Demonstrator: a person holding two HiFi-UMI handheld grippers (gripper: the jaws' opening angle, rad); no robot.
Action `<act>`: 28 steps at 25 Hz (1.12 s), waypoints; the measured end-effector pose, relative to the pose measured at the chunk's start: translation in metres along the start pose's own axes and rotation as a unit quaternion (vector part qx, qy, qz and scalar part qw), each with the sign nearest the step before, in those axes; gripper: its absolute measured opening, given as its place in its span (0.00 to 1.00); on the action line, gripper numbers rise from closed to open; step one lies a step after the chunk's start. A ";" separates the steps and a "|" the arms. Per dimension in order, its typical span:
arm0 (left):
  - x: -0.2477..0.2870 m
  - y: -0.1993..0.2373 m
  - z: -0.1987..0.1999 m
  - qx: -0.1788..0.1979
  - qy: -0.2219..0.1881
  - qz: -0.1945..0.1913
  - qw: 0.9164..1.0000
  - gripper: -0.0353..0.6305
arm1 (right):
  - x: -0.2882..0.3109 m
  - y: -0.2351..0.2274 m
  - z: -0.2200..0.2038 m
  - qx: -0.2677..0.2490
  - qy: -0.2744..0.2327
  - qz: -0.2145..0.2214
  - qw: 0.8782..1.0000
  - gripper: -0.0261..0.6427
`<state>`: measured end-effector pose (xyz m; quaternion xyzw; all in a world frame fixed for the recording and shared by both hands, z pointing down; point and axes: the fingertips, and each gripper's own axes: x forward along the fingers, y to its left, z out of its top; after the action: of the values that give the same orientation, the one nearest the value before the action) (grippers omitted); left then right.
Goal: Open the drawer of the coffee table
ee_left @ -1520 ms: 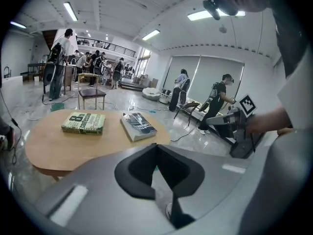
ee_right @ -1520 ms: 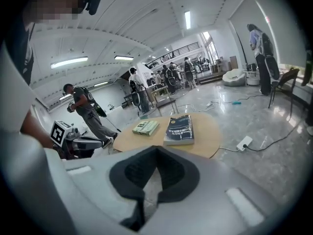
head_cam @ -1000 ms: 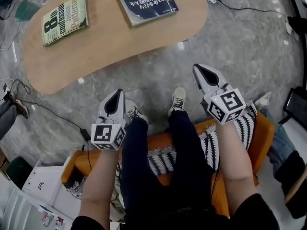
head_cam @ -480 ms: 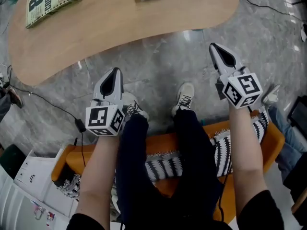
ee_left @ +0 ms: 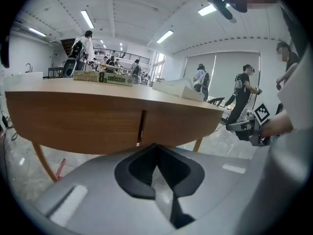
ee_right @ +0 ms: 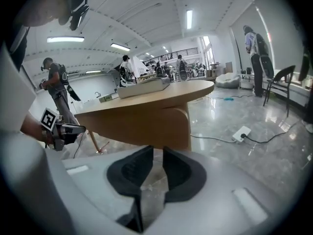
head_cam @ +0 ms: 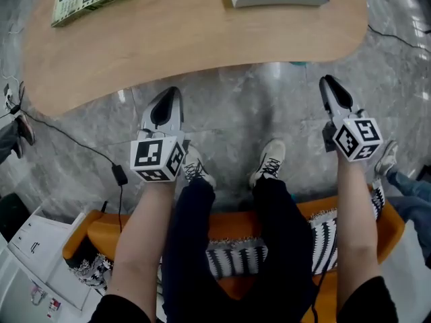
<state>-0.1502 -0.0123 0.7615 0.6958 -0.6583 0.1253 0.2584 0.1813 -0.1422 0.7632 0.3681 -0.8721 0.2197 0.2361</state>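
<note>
Lowered toward the surface (head_cam: 202, 39): left hand-held gripper (head_cam: 166, 99), jaws together, empty; right hand-held gripper (head_cam: 331, 86), jaws just parting, empty. Drawer (ee_left: 98, 126) untouched, still closed.

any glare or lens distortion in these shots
Head view: bright glints on the polished floor beside the coffee table. Left gripper view: fisheye bows the table front, corners go black. Right gripper view: same black corners, ceiling lights blown out white.

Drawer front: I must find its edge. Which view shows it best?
Left gripper view: the drawer front faces it, vertical seam visible. Right gripper view shows the side obliquely; head view only the tabletop.
</note>
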 end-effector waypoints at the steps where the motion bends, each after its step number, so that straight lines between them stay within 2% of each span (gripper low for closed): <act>1: 0.001 0.004 -0.002 0.001 0.001 0.003 1.000 0.06 | 0.001 -0.003 -0.004 -0.001 0.004 0.001 1.000 0.12; 3: 0.005 0.011 -0.004 0.005 0.000 0.008 1.000 0.12 | 0.005 -0.010 -0.010 -0.004 0.008 0.002 1.000 0.13; 7: 0.021 0.020 -0.001 0.015 -0.009 0.008 1.000 0.21 | 0.020 -0.026 -0.007 -0.024 0.012 0.007 1.000 0.25; 12: 0.039 0.023 0.002 0.022 -0.017 0.002 1.000 0.24 | 0.038 -0.037 -0.003 -0.081 0.034 0.020 0.996 0.37; 16: 0.042 0.023 0.001 0.028 -0.023 0.000 0.999 0.27 | 0.051 -0.042 -0.003 -0.126 0.058 0.037 0.990 0.40; 19: 0.040 0.024 0.005 0.024 -0.035 0.000 0.999 0.28 | 0.063 -0.044 0.001 -0.137 0.067 0.055 0.987 0.41; 23: 0.049 0.014 0.007 0.007 -0.047 -0.008 0.999 0.34 | 0.070 -0.044 0.009 -0.168 0.074 0.076 0.980 0.41; 28: 0.049 0.013 0.006 0.007 -0.058 -0.006 0.998 0.36 | 0.076 -0.032 0.007 -0.188 0.080 0.092 0.975 0.41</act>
<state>-0.1591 -0.0575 0.7846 0.7077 -0.6671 0.0879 0.2155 0.1564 -0.2074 0.8084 0.2169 -0.9062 0.1008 0.3486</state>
